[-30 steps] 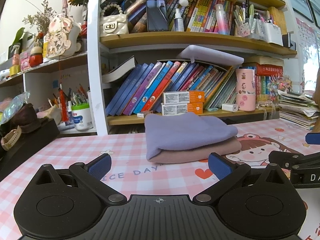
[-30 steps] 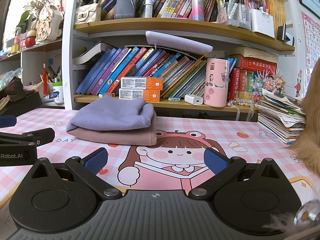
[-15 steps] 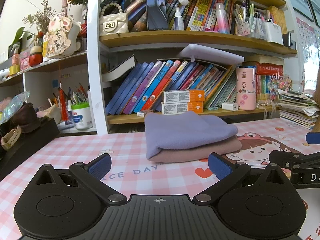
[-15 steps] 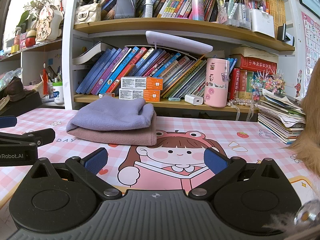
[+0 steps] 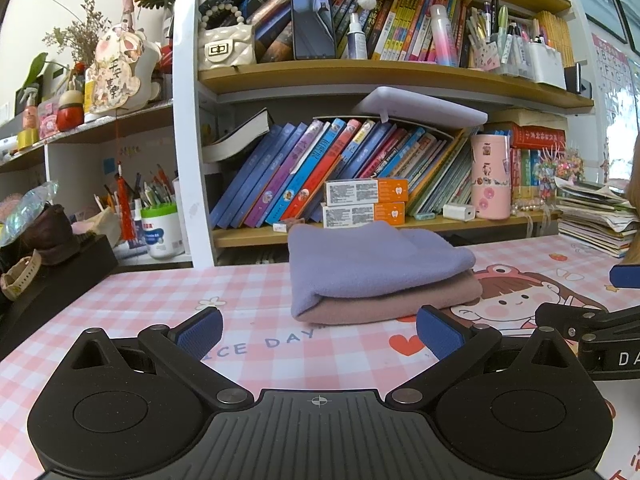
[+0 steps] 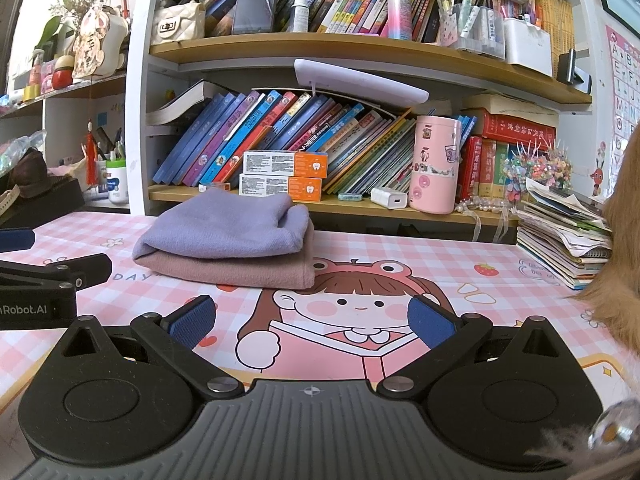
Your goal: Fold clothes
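— Looking at the right edge of the left wrist view, what is getting cut off?
— The right gripper (image 5: 600,320) is poking in there, only partly showing; its lettering is running out of frame. A tan furry shape (image 6: 616,240) at the right edge of the right wrist view is staying too cropped to identify.
— And the clothes?
— Two folded pieces are lying stacked at mid-frame on the pink checked table mat (image 5: 160,304): a lilac cloth (image 5: 372,264), soft and fleecy with a rounded fold, is sitting on a dusty pink cloth (image 5: 392,304). Behind them a bookshelf (image 5: 360,76) is holding slanting books.
— The tools?
— The left gripper (image 5: 319,330) is standing wide apart, blue ribbed pads (image 5: 200,330) gripping nothing, short of the stack. The right one (image 6: 312,322) is spreading equally wide over the mat's cartoon girl (image 6: 352,304), holding nothing.
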`<state>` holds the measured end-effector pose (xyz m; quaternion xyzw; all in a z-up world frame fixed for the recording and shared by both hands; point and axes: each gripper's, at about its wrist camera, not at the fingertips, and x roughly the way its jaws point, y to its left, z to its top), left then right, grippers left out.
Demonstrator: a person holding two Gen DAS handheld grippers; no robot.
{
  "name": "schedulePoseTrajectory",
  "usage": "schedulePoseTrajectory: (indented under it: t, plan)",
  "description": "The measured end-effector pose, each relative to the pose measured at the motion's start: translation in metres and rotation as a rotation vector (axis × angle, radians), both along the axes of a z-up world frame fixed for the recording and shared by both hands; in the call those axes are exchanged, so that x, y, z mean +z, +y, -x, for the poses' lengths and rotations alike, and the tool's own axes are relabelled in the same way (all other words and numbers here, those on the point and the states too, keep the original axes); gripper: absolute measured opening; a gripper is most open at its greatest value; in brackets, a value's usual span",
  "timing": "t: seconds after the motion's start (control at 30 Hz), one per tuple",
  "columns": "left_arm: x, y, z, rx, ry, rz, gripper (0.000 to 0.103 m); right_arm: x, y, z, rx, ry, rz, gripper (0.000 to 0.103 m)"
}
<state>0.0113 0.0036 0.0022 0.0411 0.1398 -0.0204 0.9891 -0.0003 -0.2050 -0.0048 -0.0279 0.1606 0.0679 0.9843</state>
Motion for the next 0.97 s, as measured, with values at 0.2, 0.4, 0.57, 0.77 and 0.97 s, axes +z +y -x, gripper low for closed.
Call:
schedulePoseTrajectory:
  t: [0.2, 0.4, 0.57, 0.77, 0.97]
  plan:
    - [0.0000, 0.0009, 0.0003, 0.006, -0.004, 0.008, 0.103, -0.0001, 0.0003, 0.0005, 0.000, 0.000, -0.001, 0.103]
    - [0.0003, -0.0004, 0.0016, -0.002, -0.011, 0.001, 0.103, -0.0001, -0.0003, -0.0002, 0.001, 0.000, -0.001, 0.103]
    - [0.0004, -0.0003, 0.0022, -0.004, -0.015, 0.003, 0.103, -0.0001, -0.0004, -0.0002, 0.001, 0.000, -0.001, 0.103]
    - [0.0007, -0.0005, 0.0025, -0.005, -0.017, 0.004, 0.103, -0.0002, -0.0001, 0.0002, 0.000, 0.000, -0.002, 0.103]
    - [0.0007, -0.0007, 0.0022, -0.007, -0.014, 0.003, 0.103, -0.0001, 0.0000, 0.0004, 0.000, 0.000, -0.002, 0.103]
